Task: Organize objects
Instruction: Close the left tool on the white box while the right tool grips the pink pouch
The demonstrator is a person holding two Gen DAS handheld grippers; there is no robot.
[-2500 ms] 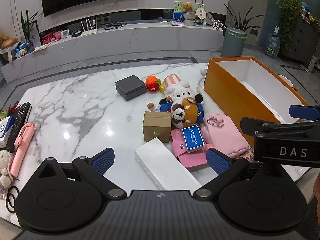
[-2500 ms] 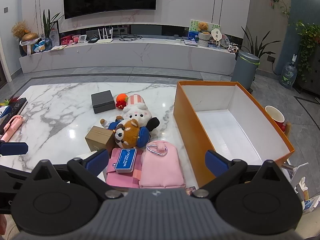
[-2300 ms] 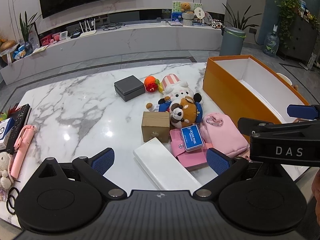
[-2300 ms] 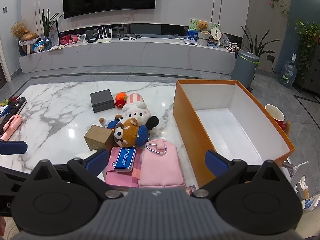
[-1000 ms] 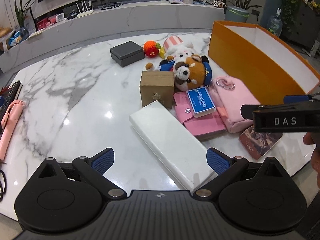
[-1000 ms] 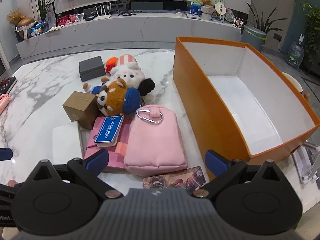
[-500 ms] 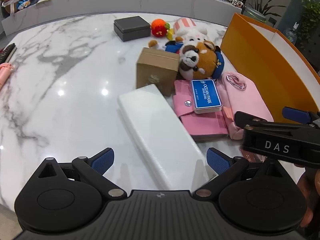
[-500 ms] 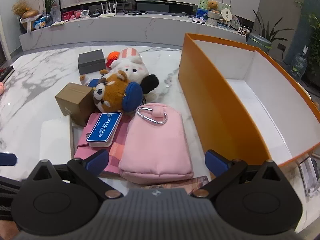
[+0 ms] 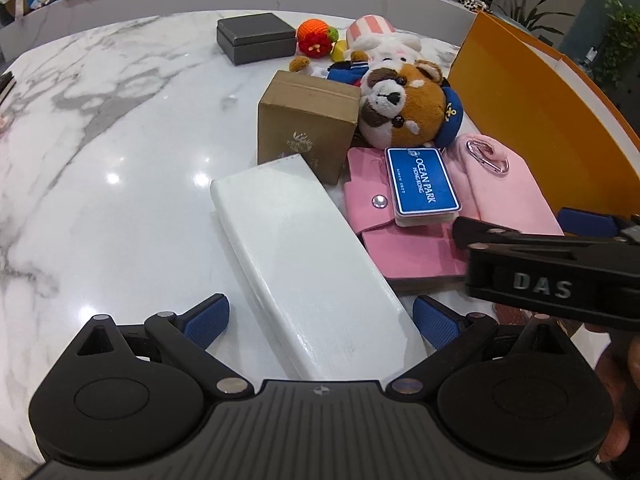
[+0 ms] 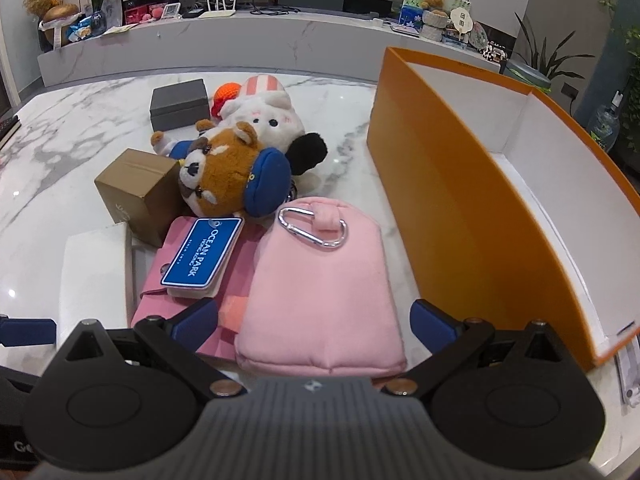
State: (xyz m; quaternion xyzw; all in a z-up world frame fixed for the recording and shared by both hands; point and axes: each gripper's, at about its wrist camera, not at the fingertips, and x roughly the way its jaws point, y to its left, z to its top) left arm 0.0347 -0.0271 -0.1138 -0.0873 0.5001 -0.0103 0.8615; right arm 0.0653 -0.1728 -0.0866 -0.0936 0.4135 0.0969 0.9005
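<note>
A long white box lies on the marble table, its near end between the open fingers of my left gripper. My right gripper is open too, straddling the near end of a pink pouch with a carabiner. Left of the pouch lies a pink wallet carrying a blue Ocean Park card case. Behind them sit a brown cardboard box, a brown plush in a blue cap, a white plush and a grey box. The orange box stands open on the right.
The right gripper's body crosses the left wrist view at the right, over the wallet's near edge. A knitted orange toy lies by the grey box. A marble TV bench runs behind the table. Bare marble spreads to the left.
Both grippers have moved forward and down toward the table. The white box now reaches between the left fingers, and the pink pouch sits between the right fingers. No object has shifted.
</note>
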